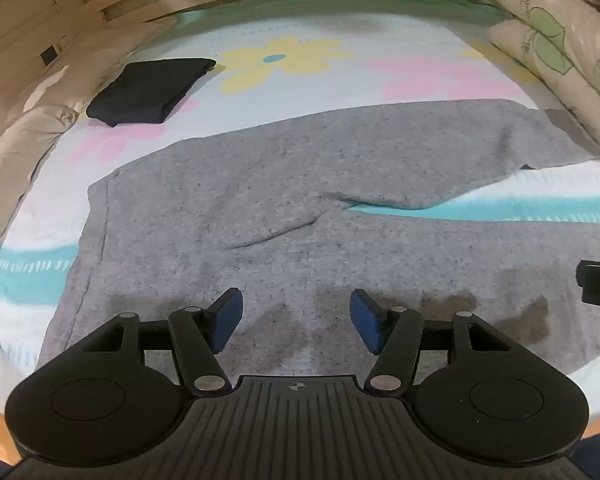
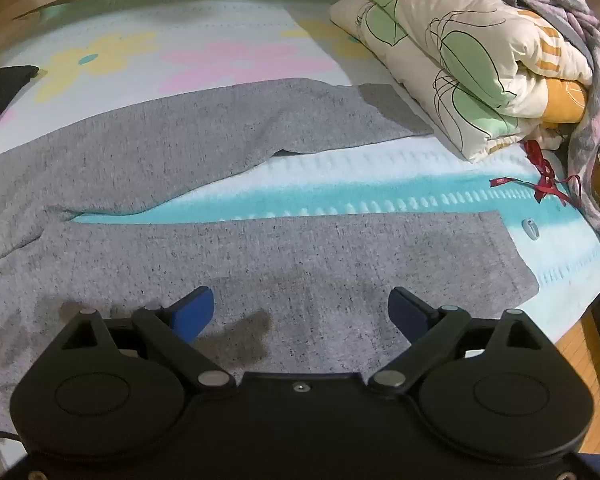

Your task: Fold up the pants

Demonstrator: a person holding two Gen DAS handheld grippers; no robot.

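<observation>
So the grey pants [image 1: 284,184] are laid flat across the bed [image 1: 340,36] on its flowery sheet, legs split in a V toward the folded quilt [image 2: 460,68] at the right, with a folded dark garment [image 1: 148,90] sitting well apart near the bed's far left. The left hand-held gripper [image 1: 296,320] hangs over the waist end, jaws spread wide, pinching nothing. Same for the right hand-held gripper [image 2: 300,312]: spread wide and empty above the nearer leg.
</observation>
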